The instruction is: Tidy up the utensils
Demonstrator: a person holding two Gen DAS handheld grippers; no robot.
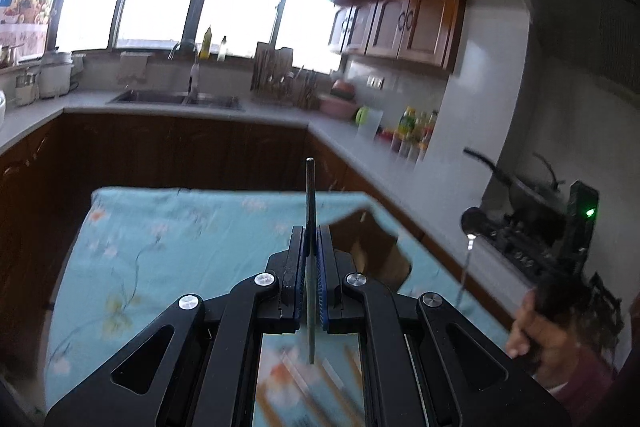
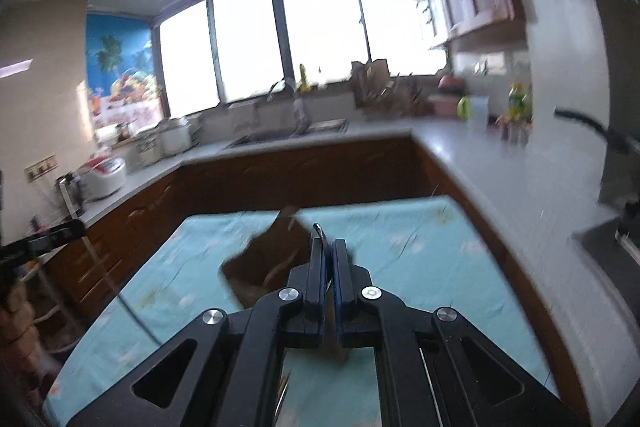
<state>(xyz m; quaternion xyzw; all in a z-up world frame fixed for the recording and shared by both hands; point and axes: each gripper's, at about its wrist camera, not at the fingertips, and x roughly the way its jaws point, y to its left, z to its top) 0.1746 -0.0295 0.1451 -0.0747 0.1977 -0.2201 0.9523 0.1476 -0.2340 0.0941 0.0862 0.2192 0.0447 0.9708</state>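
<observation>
Left wrist view: left claw (image 1: 311,247) clamped on thin flat metal utensil handle (image 1: 310,203), frame centre, standing upright above desk w/ teal floral cloth (image 1: 168,227). Brown cardboard box (image 1: 368,247) just right of it. Right wrist view: right claw (image 2: 326,251) closed on thin silver utensil (image 2: 319,229), lower centre; type unclear.

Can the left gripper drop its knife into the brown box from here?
Probably yes. The left gripper holds a thin knife-like utensil upright above the table, and the brown box sits just ahead to its right, seemingly unobstructed.
</observation>
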